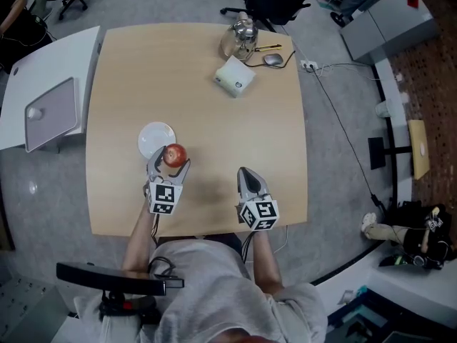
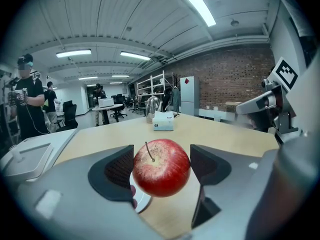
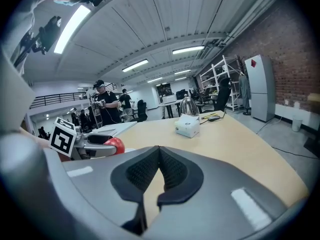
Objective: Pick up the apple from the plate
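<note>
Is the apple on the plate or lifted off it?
Lifted off: the left tool grips the apple, with the plate rim and bare table showing beneath it.

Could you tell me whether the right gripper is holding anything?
No, the right gripper has its jaws closed together with nothing between them.

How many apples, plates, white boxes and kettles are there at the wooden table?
apple: 1
plate: 1
white box: 1
kettle: 1
Total: 4
</note>
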